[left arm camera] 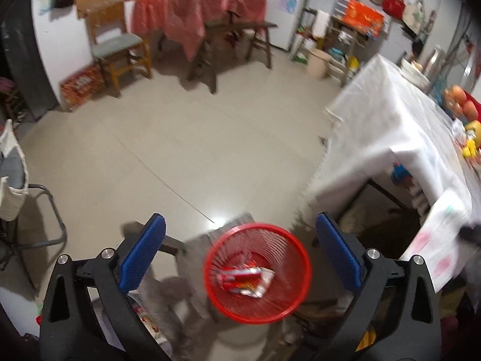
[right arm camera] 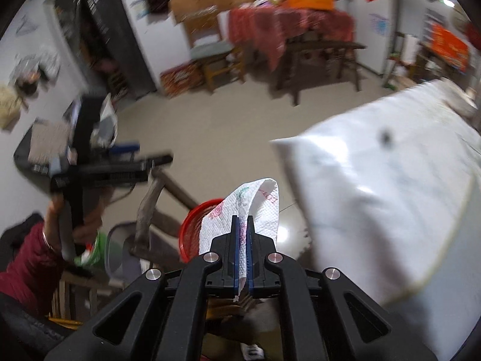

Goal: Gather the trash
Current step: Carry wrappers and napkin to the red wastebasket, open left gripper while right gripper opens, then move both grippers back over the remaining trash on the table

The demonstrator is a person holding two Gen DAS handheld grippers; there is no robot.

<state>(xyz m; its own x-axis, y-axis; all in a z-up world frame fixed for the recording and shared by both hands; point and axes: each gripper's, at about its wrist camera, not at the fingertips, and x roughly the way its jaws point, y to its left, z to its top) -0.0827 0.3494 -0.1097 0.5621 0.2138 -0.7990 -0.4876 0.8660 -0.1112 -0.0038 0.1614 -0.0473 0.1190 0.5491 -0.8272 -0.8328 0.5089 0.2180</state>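
Observation:
A red mesh bin point(left arm camera: 257, 272) stands on the floor below my left gripper point(left arm camera: 240, 225), which is open and empty above it. A red and white wrapper point(left arm camera: 245, 278) lies in the bin. In the right wrist view my right gripper point(right arm camera: 243, 221) is shut on a white paper napkin point(right arm camera: 249, 207) with pink print. It holds the napkin above the rim of the red bin point(right arm camera: 195, 225), which the napkin partly hides. The left gripper point(right arm camera: 132, 162) also shows at the left of that view, held in a hand.
A table with a white cloth point(left arm camera: 390, 126) stands to the right, with fruit point(left arm camera: 463, 105) on it; it also fills the right of the right wrist view point(right arm camera: 390, 195). A wooden bench point(right arm camera: 153, 204) is beside the bin. A chair point(left arm camera: 117, 51) and a red-clothed table point(left arm camera: 198, 15) stand far back.

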